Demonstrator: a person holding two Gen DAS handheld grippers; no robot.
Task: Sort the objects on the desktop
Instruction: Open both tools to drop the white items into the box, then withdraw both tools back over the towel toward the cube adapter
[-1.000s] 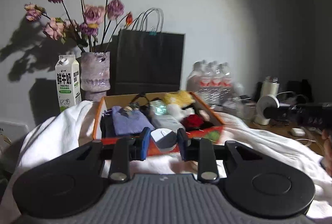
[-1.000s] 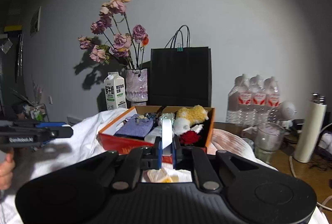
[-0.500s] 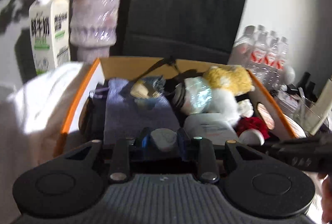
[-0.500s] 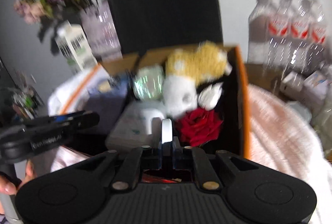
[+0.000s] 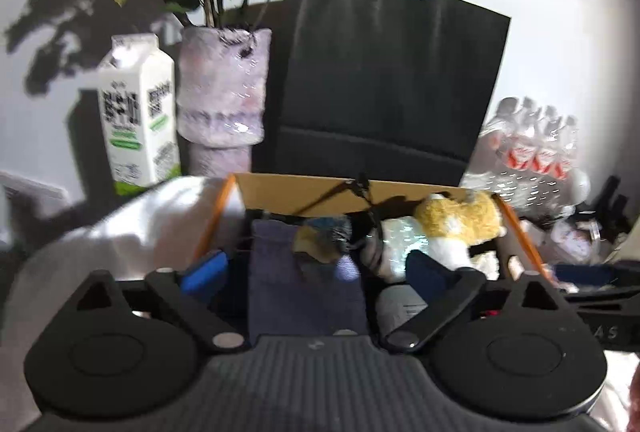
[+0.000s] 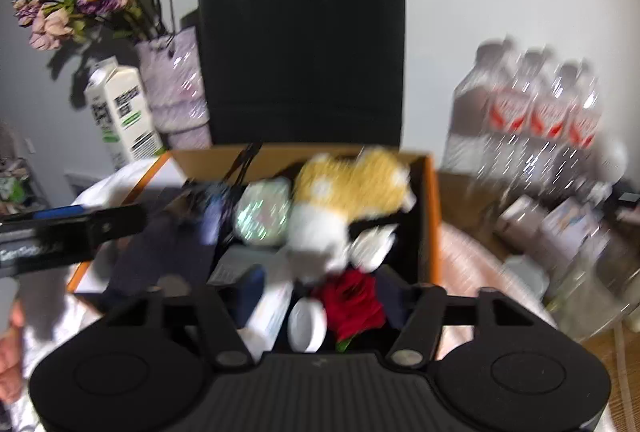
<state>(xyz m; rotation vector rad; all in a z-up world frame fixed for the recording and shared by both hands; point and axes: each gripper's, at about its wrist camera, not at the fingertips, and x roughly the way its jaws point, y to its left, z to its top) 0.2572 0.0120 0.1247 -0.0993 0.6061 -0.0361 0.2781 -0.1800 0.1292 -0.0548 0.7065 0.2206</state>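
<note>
An orange cardboard box holds a yellow plush toy, a shiny wrapped bundle, a blue-grey pouch and a red rose. My left gripper hovers over the pouch, its jaws opening wide with nothing pressed between the blue pads. My right gripper is over the box's near right corner, jaws opening. A white disc lies loose between them beside the rose. The picture is blurred.
Behind the box stand a black paper bag, a vase of dried flowers and a milk carton. A pack of water bottles is at the right. White cloth covers the table around the box.
Both grippers came forward over the box and spread their jaws. The white round thing is gone from between the left pads. The right gripper let go of the white disc.
</note>
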